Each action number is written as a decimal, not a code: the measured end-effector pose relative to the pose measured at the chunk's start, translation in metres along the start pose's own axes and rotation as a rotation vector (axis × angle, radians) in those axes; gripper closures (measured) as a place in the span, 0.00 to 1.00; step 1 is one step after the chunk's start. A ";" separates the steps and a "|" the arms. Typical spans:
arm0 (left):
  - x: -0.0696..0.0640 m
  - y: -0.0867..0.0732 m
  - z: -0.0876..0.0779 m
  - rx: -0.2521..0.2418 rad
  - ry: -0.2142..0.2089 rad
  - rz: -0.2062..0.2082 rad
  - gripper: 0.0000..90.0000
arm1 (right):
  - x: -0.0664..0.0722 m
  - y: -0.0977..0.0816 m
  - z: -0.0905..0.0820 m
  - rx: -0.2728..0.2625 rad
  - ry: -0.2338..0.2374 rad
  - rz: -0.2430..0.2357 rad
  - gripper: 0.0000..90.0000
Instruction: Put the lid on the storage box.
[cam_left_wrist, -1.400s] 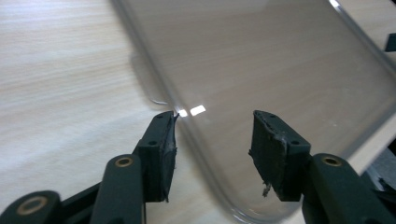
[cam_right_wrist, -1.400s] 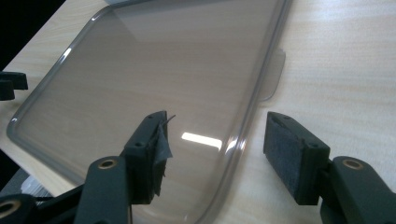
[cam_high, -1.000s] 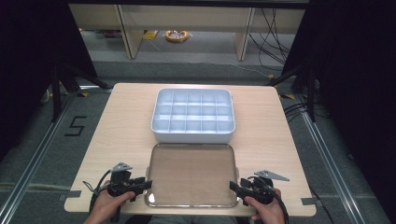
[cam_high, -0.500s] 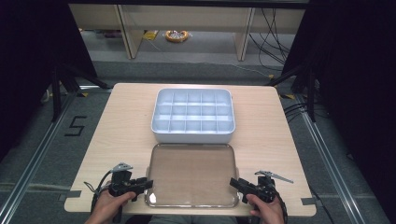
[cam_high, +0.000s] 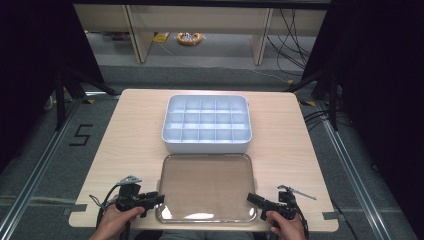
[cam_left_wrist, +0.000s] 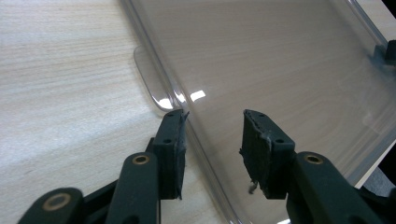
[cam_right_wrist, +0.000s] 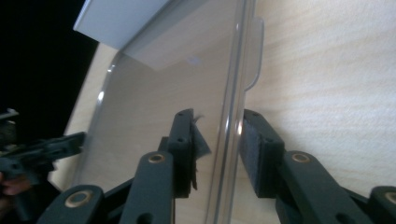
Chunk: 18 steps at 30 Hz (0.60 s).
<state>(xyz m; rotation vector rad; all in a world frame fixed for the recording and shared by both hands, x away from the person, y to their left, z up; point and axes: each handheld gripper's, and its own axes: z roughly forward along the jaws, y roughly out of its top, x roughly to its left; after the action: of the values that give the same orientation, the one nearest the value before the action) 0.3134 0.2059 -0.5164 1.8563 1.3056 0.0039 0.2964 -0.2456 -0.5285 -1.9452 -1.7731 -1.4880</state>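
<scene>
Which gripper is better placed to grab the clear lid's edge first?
Probably right. The right gripper already straddles the lid's rim, one jaw on each side. The left gripper is open too, but the rim runs past its left jaw rather than centred.

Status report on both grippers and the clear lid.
Left gripper open, astride lid edge. Right gripper open, astride opposite edge. Lid flat on table, beside divided box. Nothing blocking.

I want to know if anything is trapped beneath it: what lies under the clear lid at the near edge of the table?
Through the clear lid only the bare wooden table shows. The glare patch along its near edge hides a small strip.
</scene>
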 end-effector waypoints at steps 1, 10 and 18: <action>0.000 0.000 0.000 0.000 0.000 0.000 0.64 | 0.003 0.001 -0.002 0.020 -0.011 0.010 0.74; 0.000 0.000 0.001 -0.001 -0.046 -0.012 0.52 | 0.007 -0.001 -0.013 -0.021 0.038 -0.146 0.73; 0.000 0.001 0.001 -0.007 -0.058 -0.056 0.42 | 0.025 -0.006 -0.028 -0.058 0.073 -0.305 0.72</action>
<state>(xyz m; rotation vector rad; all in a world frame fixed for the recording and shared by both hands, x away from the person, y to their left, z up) 0.3151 0.2054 -0.5163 1.8004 1.3150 -0.0746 0.2713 -0.2445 -0.4993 -1.6763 -2.0891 -1.6931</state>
